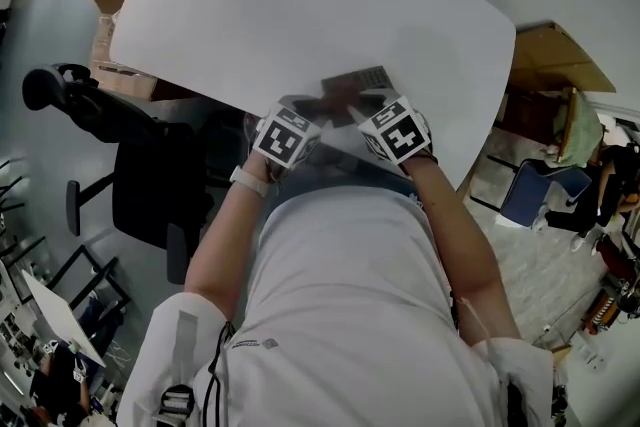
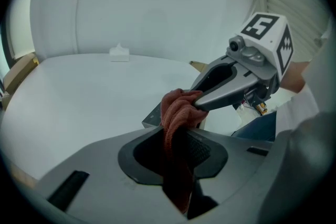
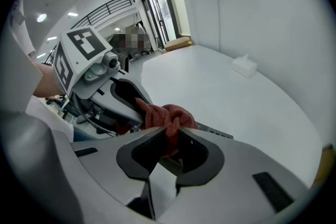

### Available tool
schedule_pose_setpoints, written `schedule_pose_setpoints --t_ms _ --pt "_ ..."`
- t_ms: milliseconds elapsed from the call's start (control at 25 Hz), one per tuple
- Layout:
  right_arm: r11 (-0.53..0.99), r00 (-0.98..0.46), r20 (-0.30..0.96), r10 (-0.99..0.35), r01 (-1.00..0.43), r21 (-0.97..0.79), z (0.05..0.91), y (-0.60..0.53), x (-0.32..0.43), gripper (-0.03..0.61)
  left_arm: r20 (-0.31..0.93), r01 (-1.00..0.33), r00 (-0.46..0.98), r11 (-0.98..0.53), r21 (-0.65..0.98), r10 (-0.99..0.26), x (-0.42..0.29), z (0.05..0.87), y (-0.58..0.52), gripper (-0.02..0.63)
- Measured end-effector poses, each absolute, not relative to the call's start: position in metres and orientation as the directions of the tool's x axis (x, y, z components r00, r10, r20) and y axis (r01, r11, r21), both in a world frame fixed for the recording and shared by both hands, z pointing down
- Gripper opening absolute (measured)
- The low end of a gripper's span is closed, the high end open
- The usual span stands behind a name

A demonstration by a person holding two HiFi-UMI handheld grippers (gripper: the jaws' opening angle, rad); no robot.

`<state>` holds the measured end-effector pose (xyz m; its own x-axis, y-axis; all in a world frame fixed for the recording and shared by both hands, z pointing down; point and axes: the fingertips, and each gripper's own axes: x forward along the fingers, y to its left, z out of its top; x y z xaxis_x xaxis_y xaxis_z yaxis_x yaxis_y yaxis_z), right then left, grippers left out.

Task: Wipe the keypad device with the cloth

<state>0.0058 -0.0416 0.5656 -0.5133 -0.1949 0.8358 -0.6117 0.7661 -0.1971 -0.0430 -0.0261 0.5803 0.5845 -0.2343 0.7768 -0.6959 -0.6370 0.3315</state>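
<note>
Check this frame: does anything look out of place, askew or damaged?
Nothing spilled or damaged. One oddity: the left claw and right claw both grip the same red cloth, so it is bunched into a twisted wad by the keypad device instead of lying flat for wiping.

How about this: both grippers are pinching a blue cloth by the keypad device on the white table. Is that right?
Not quite. The cloth is reddish-brown, not blue, as the left gripper view shows. The rest stands: the left gripper and the right gripper both pinch it by the keypad device on the white table.
</note>
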Motion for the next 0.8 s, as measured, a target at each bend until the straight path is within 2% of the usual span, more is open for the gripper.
schedule_pose_setpoints --t_ms 400,800 --pt "0.733 -0.495 0.829 -0.26 -0.66 -0.165 0.56 -0.046 0.041 0.083 0.765 -0.645 0.597 -0.712 0.278 -0.242 -0.007 0.567 -0.03 0.095" --pt "0.663 -0.451 0.827 -0.337 -0.737 -0.131 0.554 -0.069 0.096 0.083 0.768 -0.586 0.61 -0.764 0.271 -0.195 0.044 0.563 -0.051 0.095"
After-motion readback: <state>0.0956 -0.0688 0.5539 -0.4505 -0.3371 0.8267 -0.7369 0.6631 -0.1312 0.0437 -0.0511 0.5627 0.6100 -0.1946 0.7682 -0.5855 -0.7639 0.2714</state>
